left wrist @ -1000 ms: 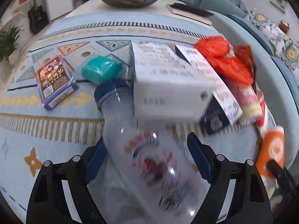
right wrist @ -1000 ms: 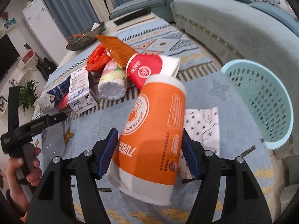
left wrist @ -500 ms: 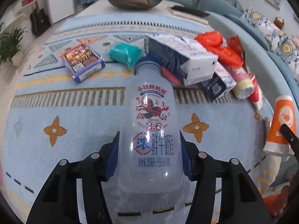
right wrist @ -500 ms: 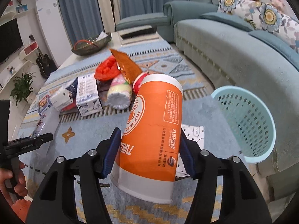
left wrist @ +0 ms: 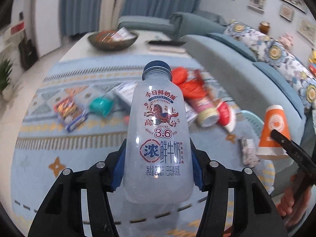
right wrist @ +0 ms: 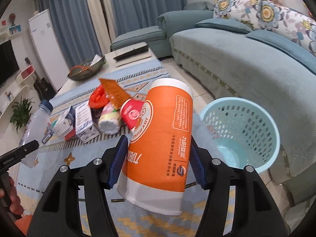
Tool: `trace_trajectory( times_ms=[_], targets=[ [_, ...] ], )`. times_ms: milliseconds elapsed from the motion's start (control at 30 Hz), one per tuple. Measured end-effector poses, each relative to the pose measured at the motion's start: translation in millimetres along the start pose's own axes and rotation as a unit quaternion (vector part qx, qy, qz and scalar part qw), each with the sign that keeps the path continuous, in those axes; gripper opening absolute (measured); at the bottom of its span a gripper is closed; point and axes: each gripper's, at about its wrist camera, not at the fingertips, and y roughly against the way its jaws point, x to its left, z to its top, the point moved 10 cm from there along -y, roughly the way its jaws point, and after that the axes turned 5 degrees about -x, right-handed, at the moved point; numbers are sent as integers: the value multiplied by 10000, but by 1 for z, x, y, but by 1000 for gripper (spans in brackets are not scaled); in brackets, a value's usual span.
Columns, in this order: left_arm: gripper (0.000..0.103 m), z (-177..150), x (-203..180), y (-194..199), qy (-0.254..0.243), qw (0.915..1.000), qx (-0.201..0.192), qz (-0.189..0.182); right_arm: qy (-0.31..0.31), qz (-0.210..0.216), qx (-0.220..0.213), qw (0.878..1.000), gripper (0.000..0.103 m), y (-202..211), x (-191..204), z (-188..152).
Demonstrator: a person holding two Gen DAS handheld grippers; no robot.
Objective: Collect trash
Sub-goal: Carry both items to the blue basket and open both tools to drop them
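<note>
L fingers [left wrist: 158,169]: clamped on milk bottle [left wrist: 158,138], cap up, off the rug.
R fingers [right wrist: 158,162]: clamped on orange paper cup [right wrist: 160,148], tilted, rim down.
Bin [right wrist: 243,134]: light blue, at rug's [right wrist: 59,173] sofa-side edge, just R of cup.
Do: cup over bin mouth first, then part fingers; bottle after.
Left on rug: boxes, red cup, wrappers near far edge.

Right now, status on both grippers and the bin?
Left gripper shut on milk bottle. Right gripper shut on orange cup. Blue basket upright, open, nothing blocking.
</note>
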Motion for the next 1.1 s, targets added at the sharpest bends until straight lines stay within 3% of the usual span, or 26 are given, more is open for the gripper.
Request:
trace_trajectory(
  times_ms=[167, 333, 500, 600, 767, 967, 1100],
  targets=[
    [54, 30, -53, 3, -378, 9983, -225, -393, -322, -299, -280, 9986, 57, 15, -37, 19],
    [54, 58, -133, -9, -893, 9914, -268, -923, -674, -618, -401, 9950, 57, 23, -75, 38],
    [54, 71, -214, -45, -1275, 9799, 62, -1532, -1026, -1190, -331, 9870, 56, 14, -118, 49],
    [54, 66, -249, -74, -1464, 9727, 377, -1763, -1222, -1522, -148, 9807, 56, -1, -144, 41],
    [54, 35, -302, -130, -1520, 9538, 1263, -2263, -1451, -1956, 448, 9688, 57, -35, -177, 4],
    [54, -10, -331, -171, -1913, 9395, 1746, -2244, -1832, -2142, 986, 9544, 59, -59, -203, -27],
    [55, -17, -321, -173, -1884, 9376, 1812, -2292, -2113, -2017, 1064, 9505, 59, -64, -205, -37]
  ],
)
